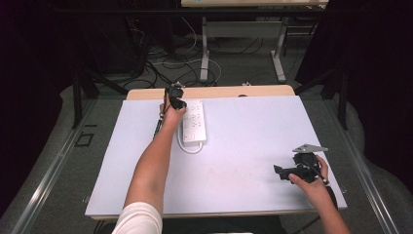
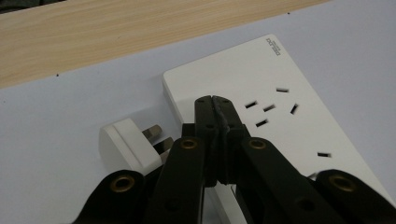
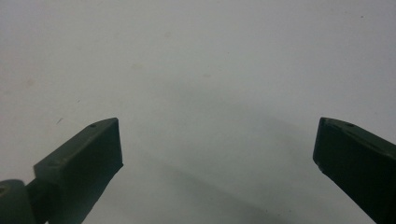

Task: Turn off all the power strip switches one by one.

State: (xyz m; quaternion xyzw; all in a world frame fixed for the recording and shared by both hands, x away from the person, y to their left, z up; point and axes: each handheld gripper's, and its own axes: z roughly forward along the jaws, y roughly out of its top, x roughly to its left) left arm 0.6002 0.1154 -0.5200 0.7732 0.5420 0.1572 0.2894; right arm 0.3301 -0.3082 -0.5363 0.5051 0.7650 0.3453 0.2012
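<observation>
A white power strip [image 1: 194, 122] lies on the pale table mat [image 1: 253, 131] at the far left-centre, its white cable [image 1: 193, 148] looped at the near end. My left gripper [image 1: 176, 100] hovers at the strip's far end. In the left gripper view its jaws [image 2: 214, 99] are pressed together over the power strip [image 2: 285, 126], with nothing seen between them. A white plug [image 2: 126, 142] lies on its side just left of the strip, prongs toward it. My right gripper [image 1: 278, 171] rests near the table's front right, jaws wide apart [image 3: 217, 140] over bare mat.
The wooden table edge [image 1: 219, 91] runs along the far side of the mat, close behind the strip. Beyond it stand a desk frame [image 1: 207, 53] and floor cables [image 1: 165, 63]. Dark curtains flank both sides.
</observation>
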